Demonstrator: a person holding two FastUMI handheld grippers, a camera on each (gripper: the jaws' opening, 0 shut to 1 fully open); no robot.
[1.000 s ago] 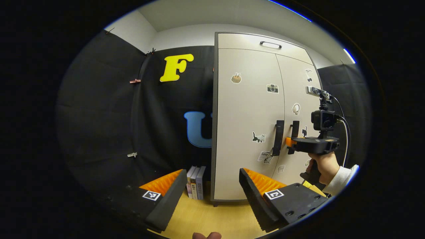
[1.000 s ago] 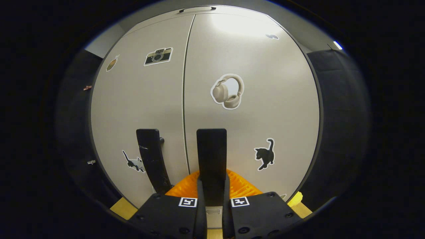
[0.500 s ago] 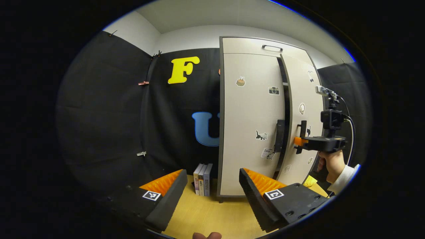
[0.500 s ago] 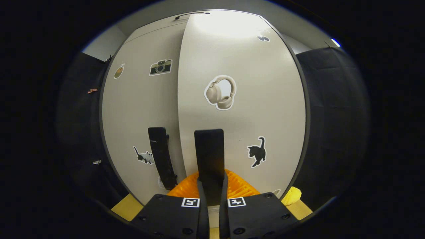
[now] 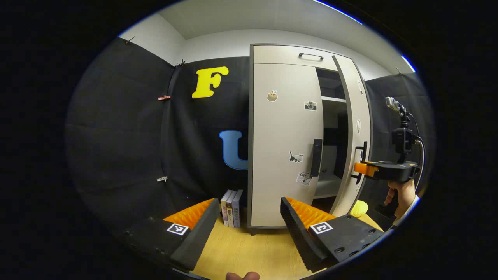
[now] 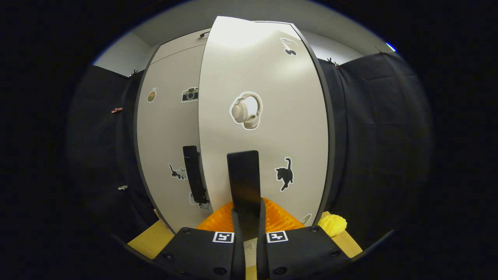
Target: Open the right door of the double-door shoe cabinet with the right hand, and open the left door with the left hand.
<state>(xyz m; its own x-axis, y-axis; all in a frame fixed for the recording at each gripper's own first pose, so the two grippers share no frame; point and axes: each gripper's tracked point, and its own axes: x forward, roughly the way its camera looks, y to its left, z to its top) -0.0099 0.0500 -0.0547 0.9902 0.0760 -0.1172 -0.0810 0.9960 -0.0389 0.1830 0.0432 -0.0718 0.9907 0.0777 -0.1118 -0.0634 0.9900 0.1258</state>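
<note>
Right door point(image 6: 264, 116) of shoe cabinet point(image 5: 288, 54) ajar, its handle point(image 6: 243, 175) clamped between right gripper point(image 6: 248, 217) fingers, left door point(image 5: 286, 144) closed with "Love" sticker point(image 5: 302, 177), left gripper point(image 5: 249, 217) fingers wide apart, holding nothing.

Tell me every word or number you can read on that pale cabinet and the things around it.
Small white sticker low on the closed pale left cabinet door: writing too small to read.
Spines of the three upright books beside the cabinet: print too blurred.
Black-and-white square marker low in the right gripper view: a pattern, no words.
</note>
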